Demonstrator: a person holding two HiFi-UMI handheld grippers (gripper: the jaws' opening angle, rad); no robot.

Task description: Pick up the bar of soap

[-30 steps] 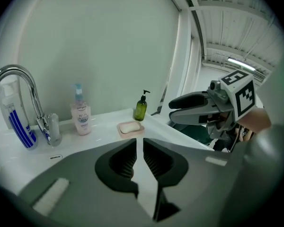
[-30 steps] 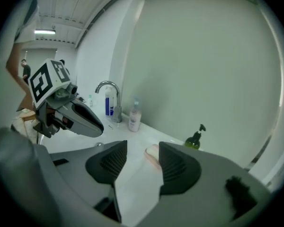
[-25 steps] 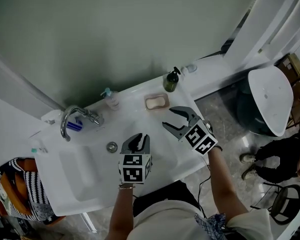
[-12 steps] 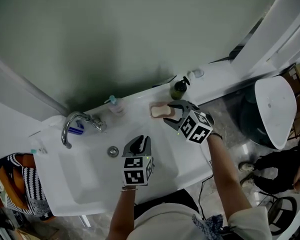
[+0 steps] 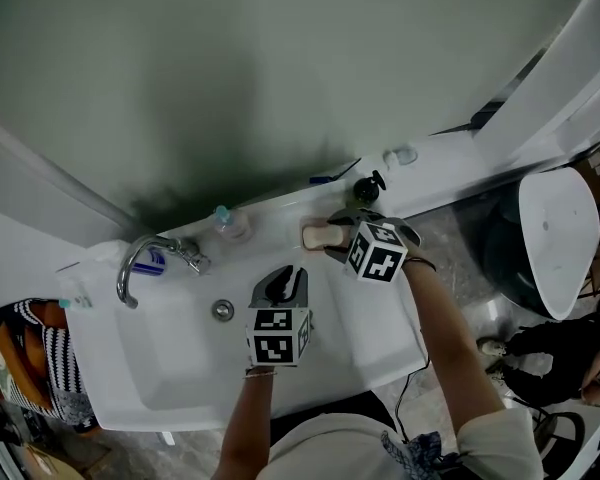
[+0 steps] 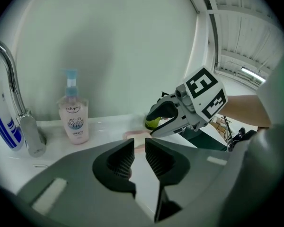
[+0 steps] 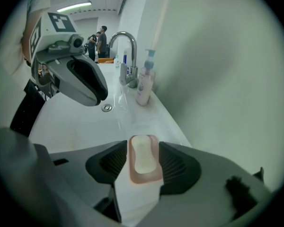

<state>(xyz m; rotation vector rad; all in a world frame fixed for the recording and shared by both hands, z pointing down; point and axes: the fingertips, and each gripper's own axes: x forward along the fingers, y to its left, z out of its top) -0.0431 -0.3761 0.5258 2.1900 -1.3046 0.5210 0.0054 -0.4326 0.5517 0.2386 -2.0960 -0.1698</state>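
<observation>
Right gripper (image 7: 143,144) is sitting at the back ledge of the white sink (image 5: 180,368), upper centre of the head view. In the right gripper view its jaws are straddling a pink soap dish (image 7: 145,178) at bottom centre, and both pads are pressing against the dish's long sides, so the jaws are closed on the dish. The bar of soap (image 7: 143,157), pale cream, is lying flat inside that dish, between the two jaws, and the jaws themselves are not touching it. The dish is resting on the white ledge, close to the wall.

Left gripper (image 6: 139,148) is hovering over the basin, centre of the head view, just left of and below the right one. Its jaws are sitting almost together with only a thin slit between them, and they are holding nothing. In the left gripper view it is pointing toward the back ledge, with the right gripper's marker cube showing at centre right.

A dark pump bottle (image 5: 366,189) is standing just above the right gripper in the head view. A pink pump bottle (image 6: 73,119) is standing upright on the ledge, left of the dish. The chrome faucet (image 5: 140,258) is arching over the basin at the left, and the drain (image 5: 222,310) is showing just right of it.
</observation>
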